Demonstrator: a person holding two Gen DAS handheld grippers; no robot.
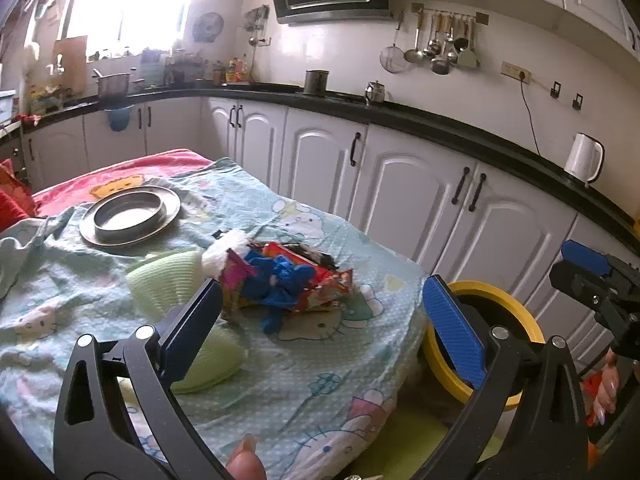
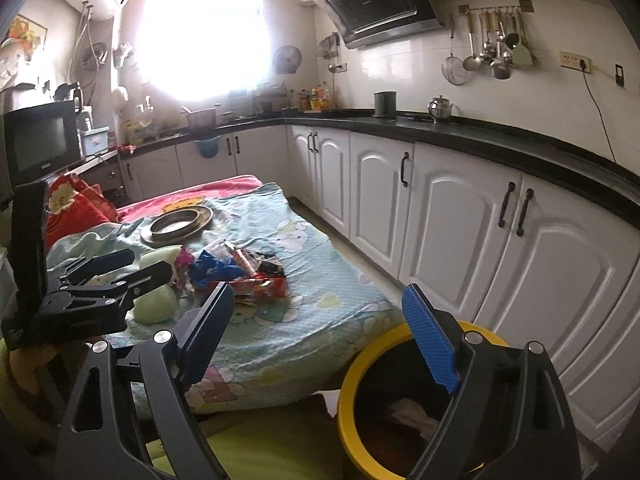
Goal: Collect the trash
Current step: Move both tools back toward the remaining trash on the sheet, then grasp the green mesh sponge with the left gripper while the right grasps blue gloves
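A pile of trash [image 1: 288, 284] lies on the table's cartoon-print cloth [image 1: 248, 368]: red snack wrappers, a crumpled blue piece and a white tissue. It also shows in the right wrist view [image 2: 244, 272]. A yellow-rimmed bin [image 2: 360, 372] stands on the floor by the table's right end, with white scraps inside; its rim shows in the left wrist view [image 1: 516, 308]. My left gripper [image 1: 324, 304] is open and empty, just short of the pile. My right gripper [image 2: 316, 304] is open and empty, above the gap between table and bin.
A metal plate with a bowl [image 1: 130, 214] sits at the table's far end. Pale green woven mats [image 1: 168, 280] lie left of the pile. White cabinets [image 2: 460, 220] under a black counter run along the right. A red cushion [image 2: 76, 204] lies at the far left.
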